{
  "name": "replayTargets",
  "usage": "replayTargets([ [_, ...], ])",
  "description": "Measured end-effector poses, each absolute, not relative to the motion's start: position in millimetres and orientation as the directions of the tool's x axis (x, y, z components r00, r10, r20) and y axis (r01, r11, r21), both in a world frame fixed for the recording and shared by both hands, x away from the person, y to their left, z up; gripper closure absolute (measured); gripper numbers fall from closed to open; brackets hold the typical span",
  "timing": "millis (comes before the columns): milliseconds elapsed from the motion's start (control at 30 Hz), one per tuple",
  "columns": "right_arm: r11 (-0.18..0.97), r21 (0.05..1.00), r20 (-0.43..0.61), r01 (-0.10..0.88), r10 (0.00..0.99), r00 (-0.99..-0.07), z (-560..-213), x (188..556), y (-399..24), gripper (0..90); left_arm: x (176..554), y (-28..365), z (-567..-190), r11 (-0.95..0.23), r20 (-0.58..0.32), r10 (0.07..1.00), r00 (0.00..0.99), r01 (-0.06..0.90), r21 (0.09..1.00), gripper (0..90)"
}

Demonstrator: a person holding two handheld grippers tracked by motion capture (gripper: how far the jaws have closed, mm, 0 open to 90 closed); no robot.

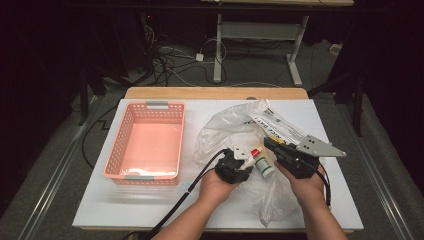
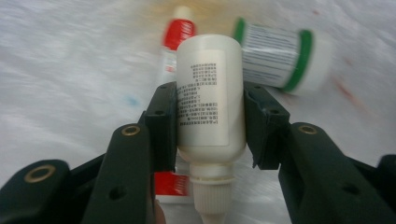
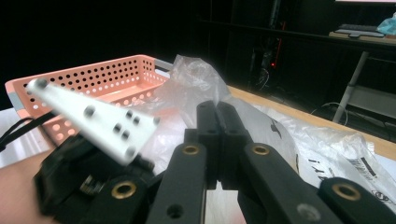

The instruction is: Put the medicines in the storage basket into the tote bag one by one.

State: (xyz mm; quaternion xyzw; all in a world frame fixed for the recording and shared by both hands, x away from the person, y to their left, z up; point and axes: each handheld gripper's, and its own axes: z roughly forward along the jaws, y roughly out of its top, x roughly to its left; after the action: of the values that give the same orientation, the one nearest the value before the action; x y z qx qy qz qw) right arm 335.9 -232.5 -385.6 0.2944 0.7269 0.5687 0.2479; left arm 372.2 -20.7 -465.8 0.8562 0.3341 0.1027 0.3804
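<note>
My left gripper point(image 2: 210, 98) is shut on a white squeeze bottle point(image 2: 210, 93) with a printed label, nozzle toward the camera. Just beyond it, on crinkled film, lie a red-capped tube point(image 2: 178, 35) and a white bottle with green bands point(image 2: 280, 58). From above, the left gripper point(image 1: 235, 162) sits at the mouth of a clear plastic bag point(image 1: 225, 127), beside the red-capped tube point(image 1: 255, 152) and the green-banded bottle point(image 1: 264, 167). My right gripper point(image 1: 268, 142) points left at the bag's edge. Its jaws point(image 3: 217, 109) are pressed together, apparently pinching the bag's film point(image 3: 196, 79).
A pink perforated basket point(image 1: 157, 106) stands left of the bag on the white table point(image 1: 150, 200), and its rim point(image 3: 93, 70) shows past the right gripper's jaws. A printed flat packet point(image 1: 280, 127) lies on the bag's far side. Cables trail toward the table's front edge.
</note>
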Motion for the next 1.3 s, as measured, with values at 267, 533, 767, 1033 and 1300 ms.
replayTargets([
  [267, 0.190, 0.971, -0.033, 0.143, 0.702, -0.711, -386.9, 336.4, -229.7, 90.0, 397.3, -17.8, -467.8, -0.462, -0.043, 0.719, 0.693, 0.524, 0.716, 57.6],
  [533, 0.188, 0.971, -0.030, 0.145, 0.703, -0.711, -387.3, 336.6, -230.5, 90.0, 394.9, -17.4, -468.3, -0.478, -0.039, 0.708, 0.706, 0.519, 0.708, 40.9],
  [767, 0.191, 0.971, -0.031, 0.147, 0.705, -0.709, -387.4, 336.3, -230.2, 90.0, 363.4, -3.4, -458.1, -0.486, -0.049, 0.648, 0.760, 0.462, 0.742, 39.6],
  [1033, 0.194, 0.969, -0.031, 0.152, 0.708, -0.705, -388.3, 336.0, -229.9, 90.0, 321.4, 32.0, -464.5, -0.492, -0.067, 0.631, 0.773, 0.465, 0.736, 31.4],
  [1300, 0.193, 0.969, -0.029, 0.156, 0.711, -0.703, -387.7, 335.5, -229.8, 90.0, 310.4, 39.4, -486.2, -0.531, -0.054, 0.674, 0.737, 0.534, 0.657, 8.2],
])
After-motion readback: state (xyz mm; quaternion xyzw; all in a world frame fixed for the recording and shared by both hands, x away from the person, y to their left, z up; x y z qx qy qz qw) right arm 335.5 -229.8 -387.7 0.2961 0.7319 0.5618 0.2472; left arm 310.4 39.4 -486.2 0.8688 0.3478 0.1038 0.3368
